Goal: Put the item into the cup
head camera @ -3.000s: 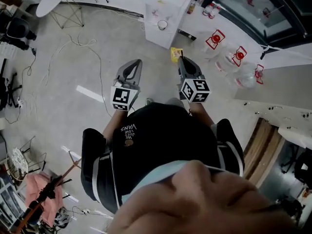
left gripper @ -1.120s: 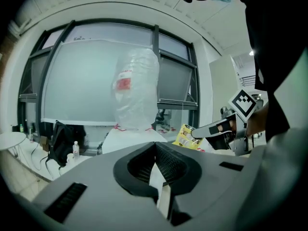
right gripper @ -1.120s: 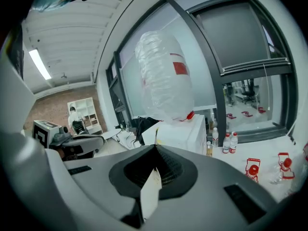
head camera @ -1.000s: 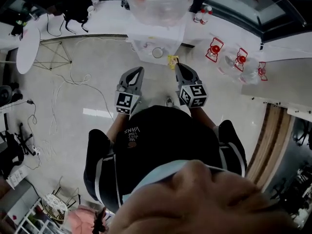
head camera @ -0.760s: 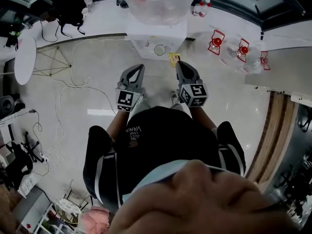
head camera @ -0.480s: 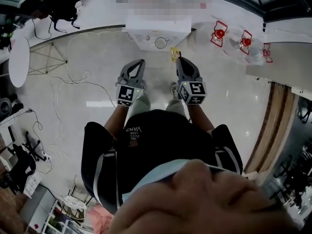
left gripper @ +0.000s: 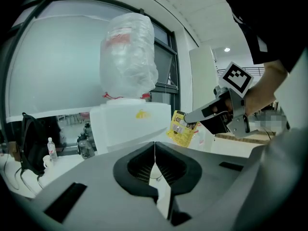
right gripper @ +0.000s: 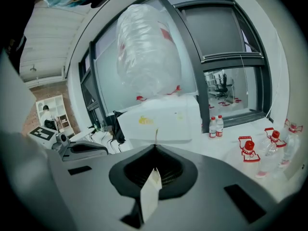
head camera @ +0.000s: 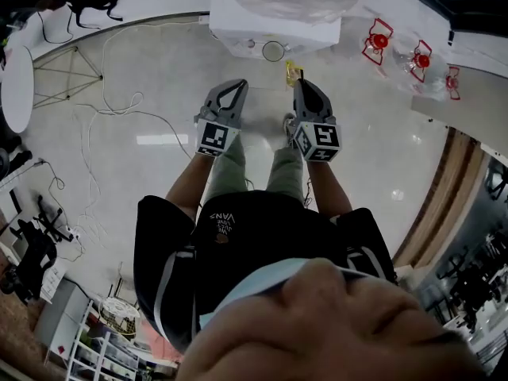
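Jaws on the right gripper were closed flat on a yellow packet, pinched at their very tip. In the right gripper view the packet ran edge-on between them as a thin strip. The left gripper was held beside the right one and apart from it, its jaws pressed together with nothing between them.

Both grippers pointed forward over the person's legs toward a white water dispenser, topped by a big bottle wrapped in clear plastic. A cup stood at the dispenser's front edge, seen from above as a small ring. The packet was near the cup but short of it, not inside. In the left gripper view the packet hung from the right gripper's tip, in front of the dispenser's right side.

Cables lay across the pale floor on the left. Small bottles with red tops stood along the right.
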`<state>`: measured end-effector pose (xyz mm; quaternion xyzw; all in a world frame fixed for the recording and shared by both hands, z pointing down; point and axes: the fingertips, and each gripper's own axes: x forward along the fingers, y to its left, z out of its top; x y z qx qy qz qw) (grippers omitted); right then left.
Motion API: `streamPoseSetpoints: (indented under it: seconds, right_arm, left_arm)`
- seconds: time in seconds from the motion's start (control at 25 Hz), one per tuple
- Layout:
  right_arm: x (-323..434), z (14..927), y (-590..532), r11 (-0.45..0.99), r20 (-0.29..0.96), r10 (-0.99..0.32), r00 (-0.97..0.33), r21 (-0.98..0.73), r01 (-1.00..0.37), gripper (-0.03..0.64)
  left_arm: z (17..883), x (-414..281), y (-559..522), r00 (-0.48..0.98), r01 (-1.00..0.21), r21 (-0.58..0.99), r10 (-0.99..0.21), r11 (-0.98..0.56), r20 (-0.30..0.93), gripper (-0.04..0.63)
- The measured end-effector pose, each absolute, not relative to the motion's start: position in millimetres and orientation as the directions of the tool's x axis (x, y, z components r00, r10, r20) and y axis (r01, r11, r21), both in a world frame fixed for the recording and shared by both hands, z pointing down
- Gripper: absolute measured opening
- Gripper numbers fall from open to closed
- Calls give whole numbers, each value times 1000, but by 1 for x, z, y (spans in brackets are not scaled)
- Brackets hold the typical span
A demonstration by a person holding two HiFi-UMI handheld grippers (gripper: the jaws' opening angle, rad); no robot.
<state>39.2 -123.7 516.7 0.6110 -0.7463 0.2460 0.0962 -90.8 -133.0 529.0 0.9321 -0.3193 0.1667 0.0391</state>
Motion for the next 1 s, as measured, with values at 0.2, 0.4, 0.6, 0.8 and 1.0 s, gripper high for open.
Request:
streamPoseSetpoints:
  seconds: [0.2, 0.4, 0.6, 0.8, 1.0]
  right_arm:
    - [24, 554, -139, 122, 471, -852, -227, -242, -963, 43]
    - [18, 594, -150, 143, 498, -838, -224, -196, -970, 43]
    - [-1, 626, -167, 155, 520, -826, -218, -162, -975, 43]
    - [5, 658, -179, 174, 530, -821, -211, -121, -977, 43]
    - [-5, 681, -198, 192, 527, -823, -210, -90, -977, 43]
  left_arm:
    - [572, -98, -143, 744, -605, -12, -570, -796, 348, 20]
    - [616, -102, -155, 746, -594, -7, -555, -804, 369, 21]
    - [651, -120, -169, 743, -595, 5, -548, -803, 384, 23]
    - [688, -116, -180, 735, -604, 22, -546, -797, 402, 23]
    - [720, -120, -192, 747, -574, 16, -516, -819, 418, 23]
